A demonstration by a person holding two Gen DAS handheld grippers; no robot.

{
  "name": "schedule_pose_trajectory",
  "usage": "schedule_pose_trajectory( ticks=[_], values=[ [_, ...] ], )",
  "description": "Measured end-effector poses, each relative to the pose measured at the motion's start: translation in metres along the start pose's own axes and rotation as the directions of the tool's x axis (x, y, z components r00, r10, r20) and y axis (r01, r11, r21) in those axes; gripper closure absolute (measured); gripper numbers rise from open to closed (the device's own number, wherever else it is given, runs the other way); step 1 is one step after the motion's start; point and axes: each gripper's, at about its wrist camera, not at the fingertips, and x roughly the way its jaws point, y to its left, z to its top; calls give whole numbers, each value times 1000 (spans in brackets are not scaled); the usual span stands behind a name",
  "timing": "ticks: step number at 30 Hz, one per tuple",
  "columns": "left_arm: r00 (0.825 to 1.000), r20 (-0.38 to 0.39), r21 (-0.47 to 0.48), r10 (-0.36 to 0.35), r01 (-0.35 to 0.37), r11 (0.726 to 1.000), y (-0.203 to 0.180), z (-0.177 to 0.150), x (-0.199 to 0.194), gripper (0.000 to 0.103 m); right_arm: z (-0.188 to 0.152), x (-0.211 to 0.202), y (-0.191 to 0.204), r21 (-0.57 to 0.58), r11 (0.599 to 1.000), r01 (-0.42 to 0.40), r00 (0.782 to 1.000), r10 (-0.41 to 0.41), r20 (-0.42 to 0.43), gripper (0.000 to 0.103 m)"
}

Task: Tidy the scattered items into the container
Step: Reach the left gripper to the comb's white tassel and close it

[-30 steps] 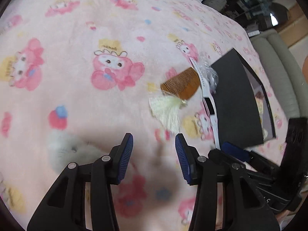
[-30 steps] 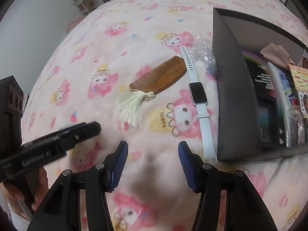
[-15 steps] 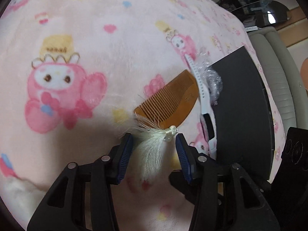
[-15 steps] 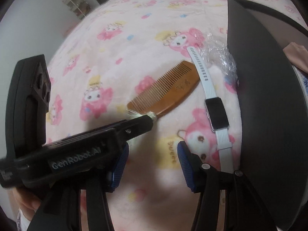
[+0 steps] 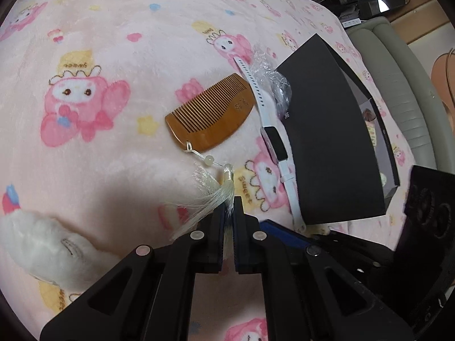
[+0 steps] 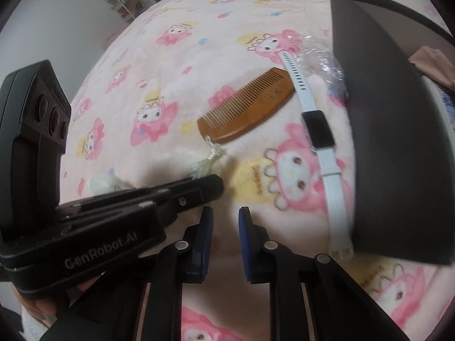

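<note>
My left tongs (image 5: 229, 207) are pinched fully together on the pale silky tassel (image 5: 210, 196) of the wooden comb (image 5: 209, 113) — so I'd judge the pickup of the comb is the step in hand. My right tongs (image 6: 226, 218) hang empty just above the blanket (image 5: 142, 42), their blue ribbed pads closing on nothing. Next I need to lift gently; the tassel is loose thread on a thin beaded cord, so the comb will likely dangle and swing as I carry it over the container's wall. The comb is flat, amber-brown and fine-toothed, lying on the plush pink cartoon-print blanket. Just beyond it lies a white smartwatch (image 5: 273, 139) with a smooth rubbery strap, beside crinkled clear plastic wrap (image 5: 270, 71). Against that stands the container (image 5: 327, 130) — a matte black, stiff-walled box, already holding some things.
</note>
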Motion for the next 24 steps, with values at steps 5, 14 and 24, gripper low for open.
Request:
schedule_pose_trajectory(
  ticks=[5,14,24],
  values=[
    [1000,16,-33,11,-10,999,6,11,2,70,2,-6,-1,1,1000,21,1000,-21,18,87],
    [1000,-9,-68,-5,5,998,20,24,26,61,12,15,6,-13,997,71,997,-71,-16,79],
    [999,-13,26,-39,39,999,-1,6,14,101,9,16,9,-30,999,-28,1000,28,-15,99]
  ],
)
